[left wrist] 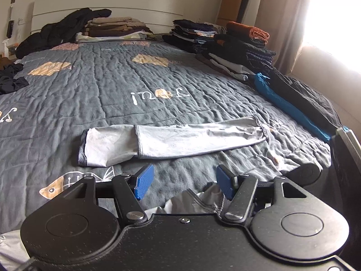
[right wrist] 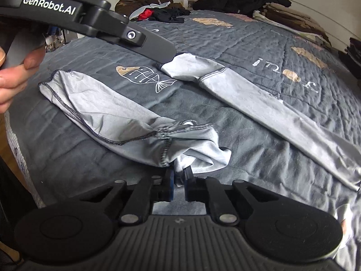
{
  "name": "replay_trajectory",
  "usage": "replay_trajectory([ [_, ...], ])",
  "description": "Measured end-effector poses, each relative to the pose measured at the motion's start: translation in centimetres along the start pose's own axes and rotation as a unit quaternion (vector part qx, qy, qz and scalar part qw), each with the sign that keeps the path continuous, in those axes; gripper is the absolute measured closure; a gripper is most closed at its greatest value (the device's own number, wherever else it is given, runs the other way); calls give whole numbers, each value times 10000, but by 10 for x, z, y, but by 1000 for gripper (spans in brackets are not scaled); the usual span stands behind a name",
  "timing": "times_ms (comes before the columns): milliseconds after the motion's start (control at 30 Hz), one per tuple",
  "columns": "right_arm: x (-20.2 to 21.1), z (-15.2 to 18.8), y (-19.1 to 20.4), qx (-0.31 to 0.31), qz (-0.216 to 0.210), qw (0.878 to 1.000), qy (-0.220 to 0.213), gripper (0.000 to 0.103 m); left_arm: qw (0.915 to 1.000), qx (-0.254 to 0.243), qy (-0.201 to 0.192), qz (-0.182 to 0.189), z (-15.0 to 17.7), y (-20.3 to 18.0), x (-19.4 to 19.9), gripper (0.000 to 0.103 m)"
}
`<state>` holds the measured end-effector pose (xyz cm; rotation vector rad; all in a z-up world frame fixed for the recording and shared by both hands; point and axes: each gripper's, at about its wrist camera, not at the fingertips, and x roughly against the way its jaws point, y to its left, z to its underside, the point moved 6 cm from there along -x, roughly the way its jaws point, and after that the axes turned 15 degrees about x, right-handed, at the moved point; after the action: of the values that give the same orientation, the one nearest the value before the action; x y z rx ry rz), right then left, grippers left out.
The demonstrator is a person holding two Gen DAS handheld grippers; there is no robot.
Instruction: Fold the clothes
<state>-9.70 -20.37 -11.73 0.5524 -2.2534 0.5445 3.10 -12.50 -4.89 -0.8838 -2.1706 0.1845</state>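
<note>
Two light grey arm sleeves lie on the dark grey quilt point(left wrist: 112, 85). One sleeve point(left wrist: 176, 140) is stretched out flat ahead of my left gripper point(left wrist: 183, 181), which hovers open with nothing between its blue pads point(left wrist: 144, 180). The other sleeve point(right wrist: 108, 108) lies crumpled near the bed's edge; its bunched end sits between the fingers of my right gripper point(right wrist: 179, 176), which is shut on it. In the right wrist view the flat sleeve point(right wrist: 270, 103) runs off to the right, and a hand point(right wrist: 13, 76) holds the left gripper point(right wrist: 167, 55) above its far end.
Stacks of folded clothes point(left wrist: 115, 28) and a black jacket point(left wrist: 67, 27) sit by the headboard. More stacks point(left wrist: 237, 45) and a blue and black garment point(left wrist: 293, 108) line the right side. Loose dark clothes point(left wrist: 11, 79) lie at the left. The bed's edge point(right wrist: 20, 149) drops off at the left.
</note>
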Motion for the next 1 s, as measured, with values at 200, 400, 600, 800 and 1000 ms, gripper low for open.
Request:
replay_trajectory([
  [200,21,-2,-19,546,268,9981,81,96,9948,-377,746,581,26,-18,5,42],
  [400,33,-4,-22,1605,601,9850,201,96,9896,-650,1069,704,48,-28,1,42],
  [600,47,-11,-22,2633,960,9599,86,95,9899,-686,1061,641,50,-28,1,39],
  [800,30,12,-36,1769,377,9816,615,91,9889,-778,1085,657,51,-32,1,39],
  [1000,24,32,-41,1112,310,9916,581,73,9884,-822,1114,624,53,-33,-2,39],
])
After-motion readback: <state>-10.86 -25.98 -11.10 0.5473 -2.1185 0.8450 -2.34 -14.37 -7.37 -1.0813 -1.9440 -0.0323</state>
